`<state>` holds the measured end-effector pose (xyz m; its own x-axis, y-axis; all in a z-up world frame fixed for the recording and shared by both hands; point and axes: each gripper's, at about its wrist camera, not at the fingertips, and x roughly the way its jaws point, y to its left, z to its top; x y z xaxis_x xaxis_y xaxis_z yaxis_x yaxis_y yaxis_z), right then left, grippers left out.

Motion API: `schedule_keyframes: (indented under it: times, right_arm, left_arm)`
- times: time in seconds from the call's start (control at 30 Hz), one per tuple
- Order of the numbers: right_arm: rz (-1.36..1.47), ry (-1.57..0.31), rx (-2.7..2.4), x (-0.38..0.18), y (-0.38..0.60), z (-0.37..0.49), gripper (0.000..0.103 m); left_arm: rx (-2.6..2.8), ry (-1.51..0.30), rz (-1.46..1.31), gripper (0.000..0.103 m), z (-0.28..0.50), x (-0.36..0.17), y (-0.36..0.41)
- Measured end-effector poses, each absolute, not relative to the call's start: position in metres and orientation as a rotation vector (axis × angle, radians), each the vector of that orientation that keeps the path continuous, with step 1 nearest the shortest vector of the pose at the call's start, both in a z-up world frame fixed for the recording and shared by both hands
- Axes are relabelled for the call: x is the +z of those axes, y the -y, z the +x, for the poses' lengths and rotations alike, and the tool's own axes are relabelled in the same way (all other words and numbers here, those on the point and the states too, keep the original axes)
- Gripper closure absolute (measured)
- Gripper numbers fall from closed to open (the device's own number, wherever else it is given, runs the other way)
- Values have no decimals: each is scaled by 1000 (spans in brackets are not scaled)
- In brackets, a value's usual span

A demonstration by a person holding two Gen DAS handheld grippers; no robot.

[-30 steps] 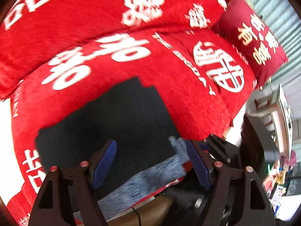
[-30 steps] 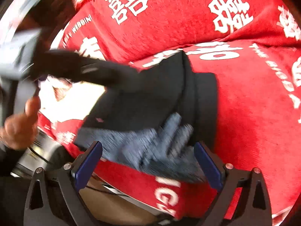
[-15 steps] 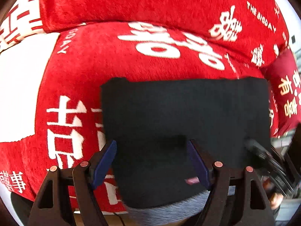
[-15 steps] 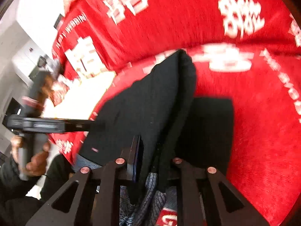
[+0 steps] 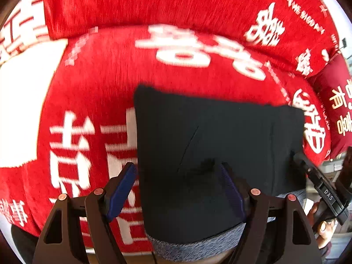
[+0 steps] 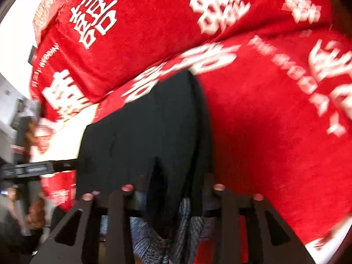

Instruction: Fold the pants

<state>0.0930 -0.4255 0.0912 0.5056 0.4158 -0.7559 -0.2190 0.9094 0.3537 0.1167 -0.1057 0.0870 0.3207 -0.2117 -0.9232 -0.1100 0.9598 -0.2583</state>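
One red sofa cover (image 5: 92, 92) with white characters is filling both views, and you are working on the black pants (image 5: 211, 145) lying folded on its seat, grey waistband (image 5: 198, 248) hanging over the front edge toward you. Their long axis is running across the seat, left to right. Your left gripper (image 5: 178, 191) is standing with its jaws well apart at the pants' left near corner, one pad over the red cover and the other over black cloth, gripping nothing. Your right gripper (image 6: 173, 195) is the nearer to the work: it is straddling the raised fold at the right end, its jaws have just been opening, and black cloth is bunching between them; whether the pads are pressing on it, you cannot tell. Any next fold is likely running from right toward left along that axis.
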Motion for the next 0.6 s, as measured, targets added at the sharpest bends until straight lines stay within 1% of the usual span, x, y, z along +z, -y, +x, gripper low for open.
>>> schedule_keyframes:
  times: [0.03, 0.07, 0.13, 0.2, 0.27, 0.4, 0.47, 0.53, 0.6]
  right_arm:
    - [173, -919, 364, 105, 421, 92, 51]
    - [148, -887, 362, 114, 417, 92, 42]
    - [112, -840, 399, 130, 400, 99, 32]
    - [74, -830, 437, 136, 381, 108, 31]
    - [49, -862, 517, 128, 359, 122, 31]
    - [0, -1046, 447, 80, 346, 163, 32]
    - [44, -1069, 439, 68, 352, 172, 31]
    - [59, -1078, 450, 72, 358, 171, 31]
    - [27, -1082, 425, 81, 362, 163, 31]
  left_arm:
    - [-74, -1234, -297, 25, 119, 91, 106]
    - [-82, -1227, -297, 25, 123, 93, 108]
    - [-86, -1222, -293, 25, 133, 93, 115]
    - [-74, -1219, -284, 25, 145, 90, 121]
    - [-58, -1212, -250, 25, 155, 86, 126]
    - [-48, -1272, -189, 25, 173, 64, 130]
    - [-69, -1278, -171, 13, 174, 60, 135]
    - [-81, -1285, -117, 9, 173, 57, 144]
    - [-73, -1278, -93, 9, 170, 60, 147]
